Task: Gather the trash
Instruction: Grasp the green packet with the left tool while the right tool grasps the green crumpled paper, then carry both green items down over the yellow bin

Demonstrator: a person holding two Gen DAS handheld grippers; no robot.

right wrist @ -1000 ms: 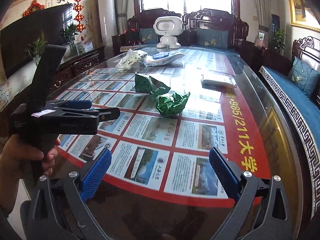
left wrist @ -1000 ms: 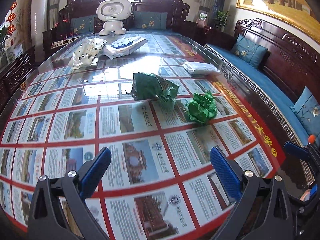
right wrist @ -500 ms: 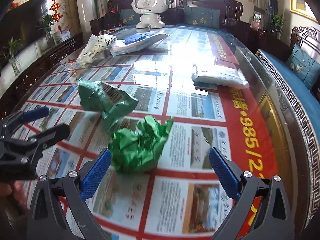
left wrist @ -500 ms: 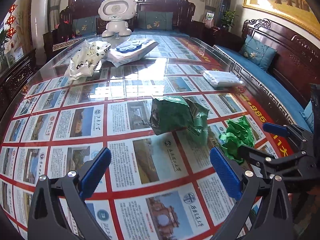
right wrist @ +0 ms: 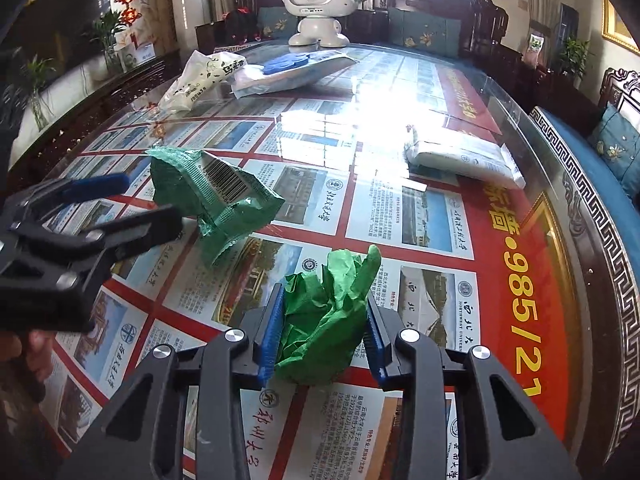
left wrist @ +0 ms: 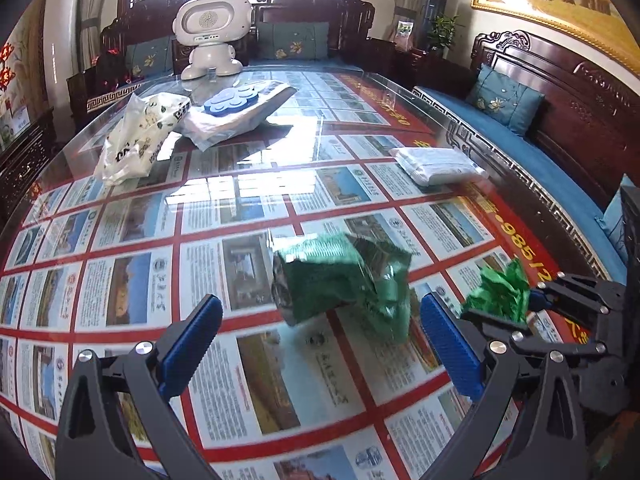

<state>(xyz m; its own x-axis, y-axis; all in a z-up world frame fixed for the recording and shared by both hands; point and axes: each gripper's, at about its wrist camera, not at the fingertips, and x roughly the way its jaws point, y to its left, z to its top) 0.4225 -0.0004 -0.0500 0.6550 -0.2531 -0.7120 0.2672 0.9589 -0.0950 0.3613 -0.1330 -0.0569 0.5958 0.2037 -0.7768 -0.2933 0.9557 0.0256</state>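
The crumpled green paper wad is clamped between the blue pads of the right gripper, low over the glass-topped table. The jaws have just been closing, and the wad sits squarely between them. The left gripper is held wide apart, with the green snack wrapper just ahead of its jaws and not yet touched.

A slip is the likely danger: the wad is springy and loosely bunched, so a lifted grip could be lost if only outer folds are pinched (the loose top flap looks especially free). The wrapper could also be skidded across the slick glass if one pad meets it first.

Half a second earlier the wad was lying free between wide-spread right jaws; the wrapper is now seen nearer the left gripper.
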